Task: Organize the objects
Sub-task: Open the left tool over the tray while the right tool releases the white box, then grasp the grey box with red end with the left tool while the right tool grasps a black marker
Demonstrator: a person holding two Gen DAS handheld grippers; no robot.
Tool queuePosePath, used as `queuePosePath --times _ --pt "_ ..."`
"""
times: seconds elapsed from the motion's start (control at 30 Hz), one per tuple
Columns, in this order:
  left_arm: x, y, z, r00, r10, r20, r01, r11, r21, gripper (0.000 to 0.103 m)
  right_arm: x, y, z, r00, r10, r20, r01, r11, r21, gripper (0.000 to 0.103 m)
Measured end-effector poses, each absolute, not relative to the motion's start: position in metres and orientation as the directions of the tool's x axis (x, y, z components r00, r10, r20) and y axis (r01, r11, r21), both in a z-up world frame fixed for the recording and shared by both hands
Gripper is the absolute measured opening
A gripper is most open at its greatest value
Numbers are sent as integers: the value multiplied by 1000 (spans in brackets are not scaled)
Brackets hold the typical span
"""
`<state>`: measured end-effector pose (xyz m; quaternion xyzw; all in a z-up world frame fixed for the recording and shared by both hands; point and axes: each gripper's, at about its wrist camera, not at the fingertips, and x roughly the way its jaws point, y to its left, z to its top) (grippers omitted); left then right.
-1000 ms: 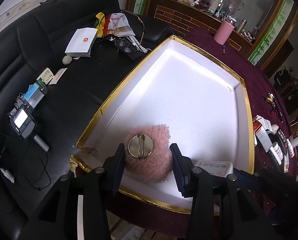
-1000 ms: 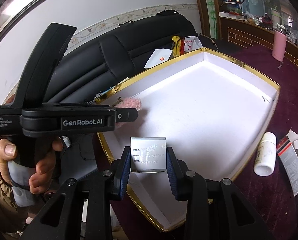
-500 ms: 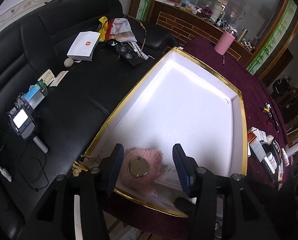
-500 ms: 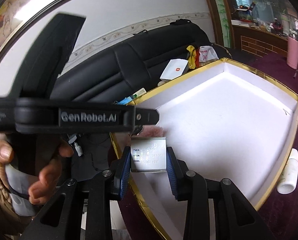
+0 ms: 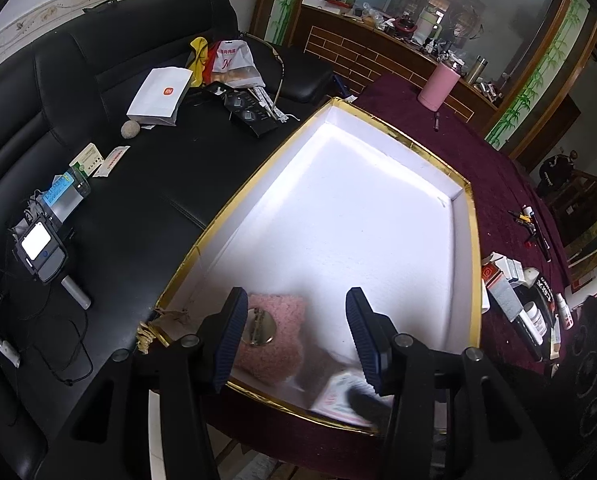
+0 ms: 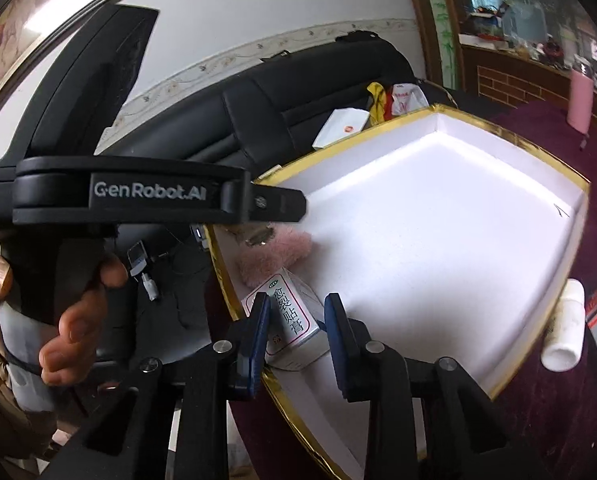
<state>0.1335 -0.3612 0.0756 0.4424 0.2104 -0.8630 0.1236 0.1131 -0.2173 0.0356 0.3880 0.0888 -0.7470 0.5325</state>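
A big white box with a gold rim [image 5: 474,240] lies on the maroon table; it also shows in the right wrist view [image 6: 538,296]. A fluffy pink brooch [image 5: 276,336] with a round metal back lies in its near left corner, also seen from the right wrist [image 6: 274,252]. My left gripper [image 5: 294,332] is open and empty above it. A small white medicine carton [image 6: 294,320] lies in the box beside the brooch, blurred in the left wrist view [image 5: 338,396]. My right gripper [image 6: 296,336] is open, its jaws on either side of the carton.
A black sofa [image 5: 98,160] at the left carries a white bag [image 5: 160,96], a water bottle [image 5: 64,196], a device with a lit screen [image 5: 38,244] and cables. Boxes and bottles [image 5: 526,304] lie right of the box. A white bottle [image 6: 564,324] lies by the rim. A pink tumbler [image 5: 436,84] stands far back.
My left gripper has let go of the pink brooch and lifted back. My right gripper has lowered the carton into the box beside the brooch and opened.
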Motion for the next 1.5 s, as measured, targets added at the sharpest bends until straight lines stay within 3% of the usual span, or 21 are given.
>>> queuePosePath --times 0.17,0.27,0.33,0.4,0.53,0.67,0.97,1.17,1.3,1.5 --pt "133 -352 84 -593 -31 -805 386 -888 -250 50 104 -209 37 -96 -783 -615 831 -403 383 33" --pt "131 -344 88 -597 -29 -802 371 -896 -244 50 106 -180 46 -150 -792 -591 821 -433 372 34" --pt "126 -335 89 -595 -18 -804 354 -903 -242 50 105 -156 51 -180 -800 -573 805 -454 381 48" --pt "121 -327 88 -593 -2 -805 333 -911 -243 50 106 -129 56 -233 -799 -554 780 -494 384 75" --pt "110 -300 85 -587 41 -809 282 -926 -252 50 111 -79 62 -328 -778 -536 741 -564 365 80" --pt "102 -272 84 -583 91 -808 220 -939 -264 53 122 -21 58 -434 -731 -527 669 -653 355 93" --pt "82 -178 72 -515 227 -827 9 -963 -270 57 126 93 47 -620 -567 -543 427 -824 372 101" --pt "62 -124 61 -476 250 -843 -50 -965 -258 60 124 125 57 -690 -524 -499 346 -845 409 103" --pt "45 -112 59 -479 238 -845 -26 -966 -257 60 123 128 53 -690 -533 -490 345 -837 424 103" --pt "18 -114 42 -440 312 -842 99 -915 -391 60 123 130 42 -681 -549 -484 357 -827 435 103"
